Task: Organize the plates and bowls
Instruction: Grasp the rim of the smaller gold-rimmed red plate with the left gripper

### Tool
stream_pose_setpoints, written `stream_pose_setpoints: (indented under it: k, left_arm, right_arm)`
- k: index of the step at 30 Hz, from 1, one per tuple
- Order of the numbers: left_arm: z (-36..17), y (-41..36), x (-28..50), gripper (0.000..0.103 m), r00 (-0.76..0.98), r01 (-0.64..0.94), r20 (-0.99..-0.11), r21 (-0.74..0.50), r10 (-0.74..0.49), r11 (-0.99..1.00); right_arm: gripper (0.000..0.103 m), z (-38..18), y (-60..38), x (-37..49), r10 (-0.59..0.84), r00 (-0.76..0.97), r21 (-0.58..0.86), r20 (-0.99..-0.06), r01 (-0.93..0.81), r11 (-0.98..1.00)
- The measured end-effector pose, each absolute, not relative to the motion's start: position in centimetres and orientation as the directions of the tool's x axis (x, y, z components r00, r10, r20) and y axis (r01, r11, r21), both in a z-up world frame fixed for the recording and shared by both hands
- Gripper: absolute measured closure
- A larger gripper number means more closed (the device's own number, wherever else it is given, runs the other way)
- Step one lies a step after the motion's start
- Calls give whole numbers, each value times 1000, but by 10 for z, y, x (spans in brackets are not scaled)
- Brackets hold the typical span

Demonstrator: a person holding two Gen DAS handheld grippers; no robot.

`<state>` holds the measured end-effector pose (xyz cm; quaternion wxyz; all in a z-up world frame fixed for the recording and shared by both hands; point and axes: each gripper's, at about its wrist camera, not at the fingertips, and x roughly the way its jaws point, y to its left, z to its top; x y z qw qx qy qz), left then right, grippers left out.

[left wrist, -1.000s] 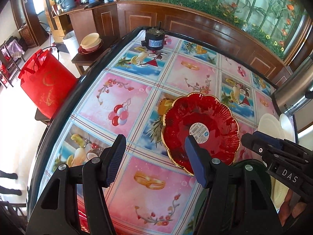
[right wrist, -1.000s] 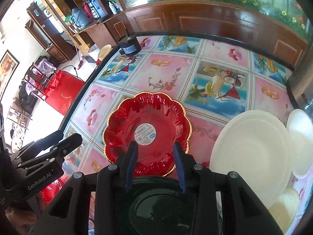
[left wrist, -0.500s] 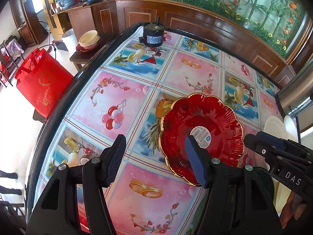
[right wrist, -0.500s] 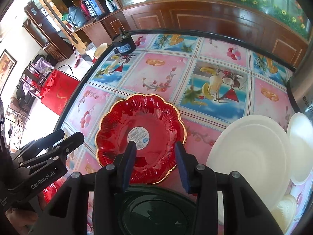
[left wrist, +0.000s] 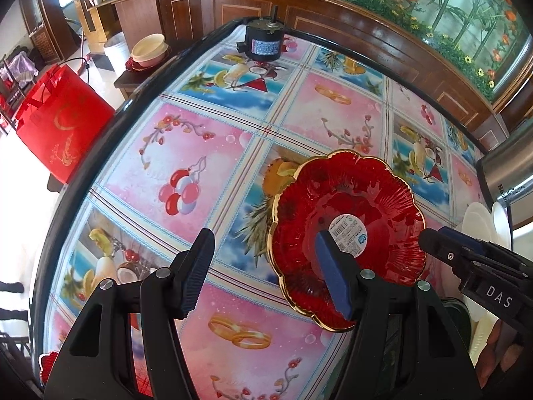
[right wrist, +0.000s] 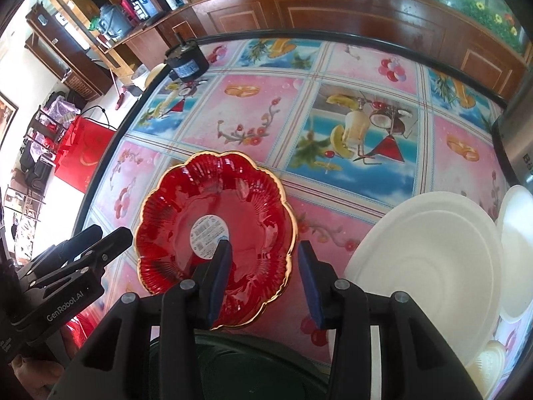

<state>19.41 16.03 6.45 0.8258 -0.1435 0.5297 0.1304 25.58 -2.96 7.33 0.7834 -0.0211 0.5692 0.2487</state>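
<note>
A red scalloped plate (left wrist: pixel 346 233) with a gold rim and a white sticker lies flat on the patterned tablecloth. My left gripper (left wrist: pixel 266 270) hovers open over its left edge, one finger above the plate and the other above the cloth. My right gripper (right wrist: pixel 265 280) is open too and straddles the right rim of the plate (right wrist: pixel 213 233) without pressing on it. Each gripper shows in the other's view: the right gripper (left wrist: pixel 433 238) at the plate's right, the left gripper (right wrist: pixel 111 236) at its left. A large white plate (right wrist: pixel 426 256) and a smaller white plate (right wrist: pixel 516 253) lie further right.
A black motor-like can (left wrist: pixel 265 41) stands at the table's far edge. A steel pot (left wrist: pixel 509 163) rises on the right. A dark green round dish (right wrist: pixel 233 366) sits under the right gripper. Beyond the table's left edge are a red bag (left wrist: pixel 60 126) and stacked bowls (left wrist: pixel 148 50).
Both grippers have sunk toward the red plate, which now looks larger and closer. The right fingers stand slightly wider apart. The plate itself has not moved.
</note>
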Motion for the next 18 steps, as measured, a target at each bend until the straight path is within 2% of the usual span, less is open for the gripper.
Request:
stream_pose_setpoints:
  k: [18]
  left_arm:
    - [38,149,214,40,330,-334,-944,-114,3,936]
  right_arm:
    - [64,56,-33,270,388,149,309,-910,-381,871]
